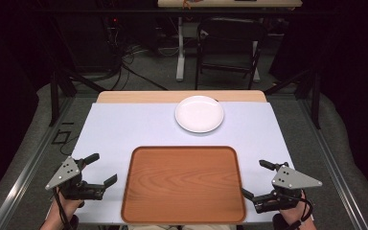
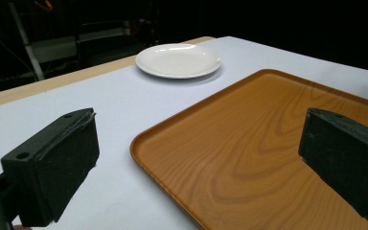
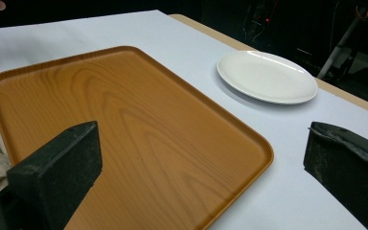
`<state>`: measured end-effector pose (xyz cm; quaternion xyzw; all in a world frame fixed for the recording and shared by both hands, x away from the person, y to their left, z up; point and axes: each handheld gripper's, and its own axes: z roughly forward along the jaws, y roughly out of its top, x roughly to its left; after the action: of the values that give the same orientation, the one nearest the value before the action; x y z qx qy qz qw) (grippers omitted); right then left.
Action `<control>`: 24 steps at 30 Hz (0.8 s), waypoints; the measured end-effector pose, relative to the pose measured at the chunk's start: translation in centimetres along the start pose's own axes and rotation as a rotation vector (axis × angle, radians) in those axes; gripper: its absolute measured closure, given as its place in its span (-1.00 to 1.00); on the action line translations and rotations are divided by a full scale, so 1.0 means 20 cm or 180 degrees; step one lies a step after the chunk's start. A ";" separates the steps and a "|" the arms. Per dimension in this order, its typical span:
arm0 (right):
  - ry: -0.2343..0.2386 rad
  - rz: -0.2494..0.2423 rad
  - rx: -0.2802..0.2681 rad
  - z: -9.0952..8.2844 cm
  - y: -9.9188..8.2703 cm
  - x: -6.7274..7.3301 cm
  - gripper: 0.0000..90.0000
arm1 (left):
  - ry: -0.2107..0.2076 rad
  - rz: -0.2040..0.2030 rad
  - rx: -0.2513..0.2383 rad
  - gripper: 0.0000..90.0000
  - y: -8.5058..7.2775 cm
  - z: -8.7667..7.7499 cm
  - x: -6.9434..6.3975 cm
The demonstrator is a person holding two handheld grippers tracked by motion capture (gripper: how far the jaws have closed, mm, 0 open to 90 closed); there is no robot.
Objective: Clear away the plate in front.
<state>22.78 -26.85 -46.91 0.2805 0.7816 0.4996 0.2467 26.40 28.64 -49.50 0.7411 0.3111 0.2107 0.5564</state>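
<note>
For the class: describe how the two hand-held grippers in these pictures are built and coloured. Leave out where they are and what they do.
The left gripper and the right gripper look alike: black bodies, each topped by a grey three-cornered plate with small dark holes. Each has two black, blocky fingers with matt, slightly rough inner faces. A black cable trails from each down past the hand. No sleeves can be made out.

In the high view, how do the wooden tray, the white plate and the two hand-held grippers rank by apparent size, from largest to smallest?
1. Wooden tray, clearly largest.
2. White plate.
3. Left hand-held gripper and right hand-held gripper: they look alike, so no order between them. The plate is farther from the camera, so its rank over them is unsure.
</note>
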 end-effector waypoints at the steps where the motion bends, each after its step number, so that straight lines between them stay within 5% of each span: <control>1: 0.0001 -0.0003 0.0005 0.00 0.00 0.00 -1.00 | -0.0009 -0.0005 -0.0003 -1.00 0.00 0.00 0.00; 24: 0.0006 -0.0002 0.0144 0.02 0.00 0.00 -1.00 | -0.0044 0.0016 0.0152 -1.00 0.03 0.05 -0.04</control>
<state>23.06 -26.58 -47.02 0.2853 0.7931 0.4819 0.2398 26.68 27.20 -49.17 0.7564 0.3102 0.1995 0.5402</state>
